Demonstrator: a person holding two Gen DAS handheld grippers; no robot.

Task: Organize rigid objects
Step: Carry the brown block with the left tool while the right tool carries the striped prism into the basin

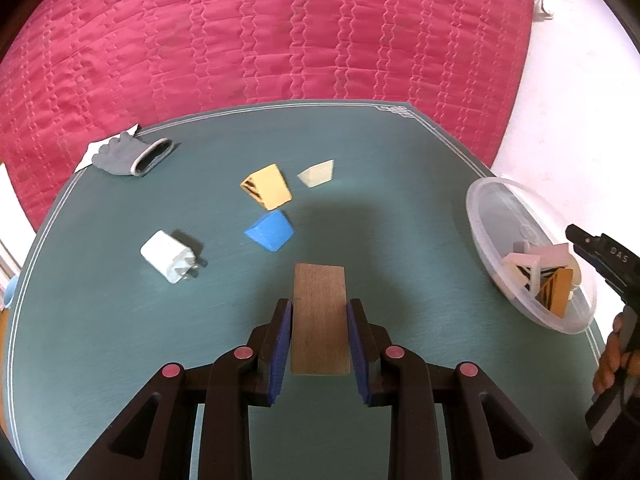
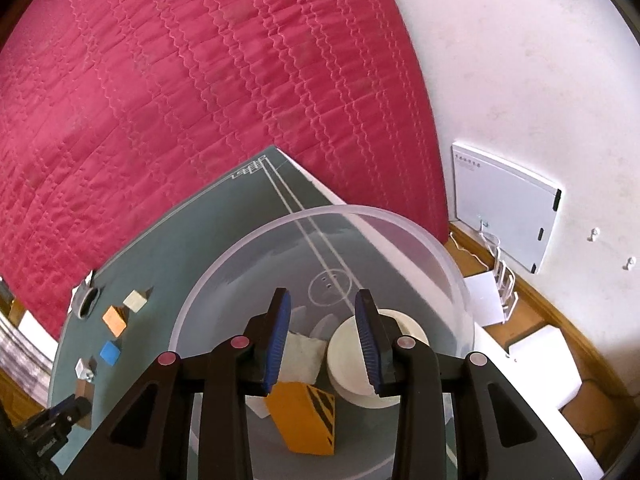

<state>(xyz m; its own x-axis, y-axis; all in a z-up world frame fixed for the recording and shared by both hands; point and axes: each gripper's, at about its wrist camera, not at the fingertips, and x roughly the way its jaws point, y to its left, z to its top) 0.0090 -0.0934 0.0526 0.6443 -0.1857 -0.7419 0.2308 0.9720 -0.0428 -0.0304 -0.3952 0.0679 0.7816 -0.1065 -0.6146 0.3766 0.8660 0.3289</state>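
The left gripper (image 1: pixel 320 336) is clenched on a wooden block (image 1: pixel 319 316) by its long flat sides, above the near tabletop (image 1: pixel 120 320). The block looks light, stiff and easy to pinch. The right gripper (image 2: pixel 323 336) hangs released over the clear bowl (image 2: pixel 420 236), probably empty.

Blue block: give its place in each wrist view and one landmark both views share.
Left wrist view: the blue block lies left of centre on the green table, just below the orange block.
Right wrist view: the blue block is small at the left edge, below the orange block.
Shared landmark: the clear plastic bowl.
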